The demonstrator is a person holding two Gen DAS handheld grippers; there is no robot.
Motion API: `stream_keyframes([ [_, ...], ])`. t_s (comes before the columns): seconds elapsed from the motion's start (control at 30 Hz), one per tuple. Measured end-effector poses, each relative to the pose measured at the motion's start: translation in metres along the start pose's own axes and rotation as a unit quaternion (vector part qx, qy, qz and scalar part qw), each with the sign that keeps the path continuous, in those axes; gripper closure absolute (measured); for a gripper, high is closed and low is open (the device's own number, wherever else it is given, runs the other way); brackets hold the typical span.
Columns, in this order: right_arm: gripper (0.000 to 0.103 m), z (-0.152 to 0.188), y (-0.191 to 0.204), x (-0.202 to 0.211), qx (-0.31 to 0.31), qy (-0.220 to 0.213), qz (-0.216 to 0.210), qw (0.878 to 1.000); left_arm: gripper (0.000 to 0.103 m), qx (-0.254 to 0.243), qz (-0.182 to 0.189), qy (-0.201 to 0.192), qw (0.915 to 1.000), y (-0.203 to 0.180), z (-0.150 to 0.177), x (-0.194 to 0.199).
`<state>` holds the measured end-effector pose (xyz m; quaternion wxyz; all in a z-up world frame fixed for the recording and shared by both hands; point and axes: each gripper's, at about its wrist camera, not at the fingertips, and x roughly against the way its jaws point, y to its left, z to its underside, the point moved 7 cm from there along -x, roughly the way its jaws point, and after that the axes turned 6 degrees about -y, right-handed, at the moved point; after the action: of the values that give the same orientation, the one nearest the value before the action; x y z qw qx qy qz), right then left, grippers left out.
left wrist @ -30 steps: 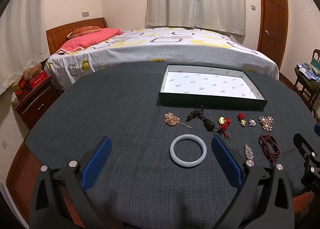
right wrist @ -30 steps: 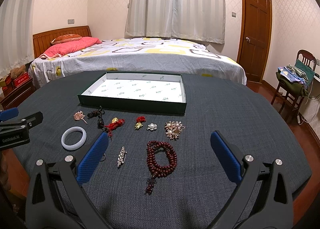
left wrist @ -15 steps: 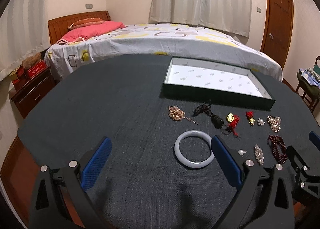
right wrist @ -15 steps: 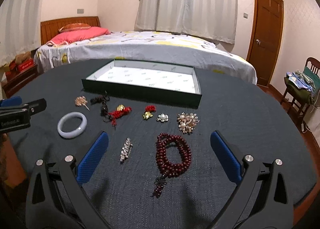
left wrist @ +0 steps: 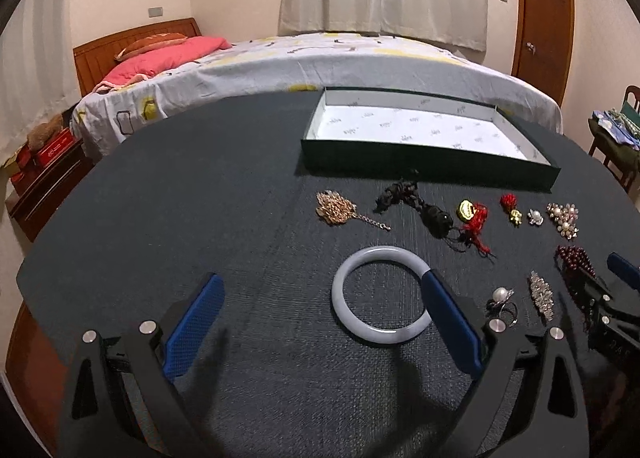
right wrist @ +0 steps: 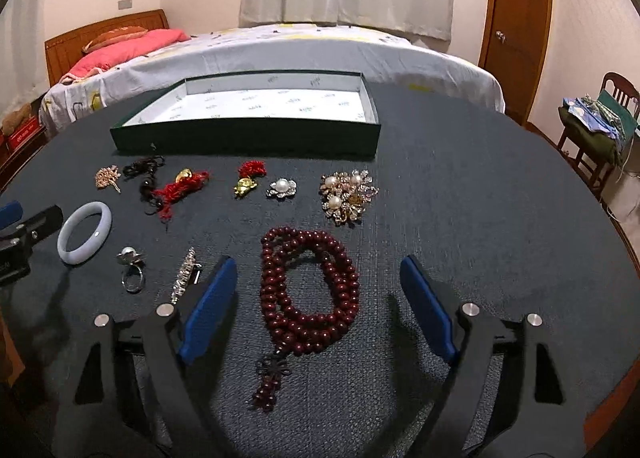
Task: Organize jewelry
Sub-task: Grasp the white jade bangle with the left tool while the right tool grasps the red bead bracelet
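Note:
Jewelry lies on a dark round table in front of a green tray (left wrist: 424, 167) with a white lining (right wrist: 256, 101). My left gripper (left wrist: 320, 298) is open and low over the table; its right finger overlaps a pale jade bangle (left wrist: 360, 322), which also shows in the right wrist view (right wrist: 84, 234). My right gripper (right wrist: 316, 286) is open, straddling a dark red bead bracelet (right wrist: 308, 290). A pearl ring (right wrist: 130, 264), a crystal hairpin (right wrist: 184, 274) and a pearl brooch (right wrist: 348, 195) lie nearby.
A gold brooch (left wrist: 336, 207), a black tassel (left wrist: 416, 205), red knot charms (right wrist: 180, 185) and a small pearl flower (right wrist: 282, 187) lie in a row before the tray. A bed (left wrist: 320, 61) stands behind the table, a chair (right wrist: 600, 125) to the right.
Both grippers have moved forward and down toward the table. The left one has closed in on the bangle, the right one on the red bead bracelet. Both stay open.

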<state>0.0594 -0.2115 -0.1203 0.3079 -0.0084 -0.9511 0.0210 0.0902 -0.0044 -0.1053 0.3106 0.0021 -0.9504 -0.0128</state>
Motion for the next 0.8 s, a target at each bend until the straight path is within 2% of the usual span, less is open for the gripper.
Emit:
stream_keyframes([
  [0.1,0.024,0.003,0.004,-0.005,0.012,0.014,0.004,1.0,0.02,-0.002,0.003,0.007,1.0,-0.002,0.003,-0.005],
  [0.17,0.033,0.005,0.006,-0.008,0.016,0.024,0.004,1.0,0.026,0.001,0.006,0.015,0.9999,-0.002,0.005,-0.008],
  [0.2,0.039,0.007,0.006,-0.01,0.014,0.032,-0.001,0.999,0.027,0.003,0.008,0.016,0.9998,-0.002,0.005,-0.009],
  [0.27,0.044,0.008,0.004,-0.01,0.003,0.034,-0.011,0.999,0.028,0.004,0.012,0.016,0.9998,-0.004,0.006,-0.01],
  [0.37,0.058,0.009,0.002,-0.008,0.0,0.031,-0.014,0.999,0.031,-0.003,0.015,0.017,0.9997,-0.008,0.006,-0.01],
  [0.4,0.065,0.009,0.003,-0.007,0.001,0.03,-0.016,0.999,0.031,-0.004,0.016,0.017,0.9997,-0.009,0.007,-0.011],
  [0.43,0.075,0.009,0.003,-0.006,0.002,0.029,-0.02,0.999,0.031,-0.006,0.017,0.017,0.9997,-0.011,0.007,-0.011],
  [0.47,0.079,0.008,0.003,-0.006,0.001,0.03,-0.02,0.999,0.031,-0.008,0.018,0.017,0.9997,-0.012,0.007,-0.01],
  [0.63,0.085,0.009,-0.004,-0.003,-0.023,0.029,-0.036,0.999,0.031,-0.007,0.03,0.009,0.9995,-0.018,0.003,-0.006],
  [0.8,0.086,0.008,-0.009,0.0,-0.032,0.025,-0.043,0.998,0.03,-0.003,0.039,0.024,0.999,-0.023,0.005,-0.013],
])
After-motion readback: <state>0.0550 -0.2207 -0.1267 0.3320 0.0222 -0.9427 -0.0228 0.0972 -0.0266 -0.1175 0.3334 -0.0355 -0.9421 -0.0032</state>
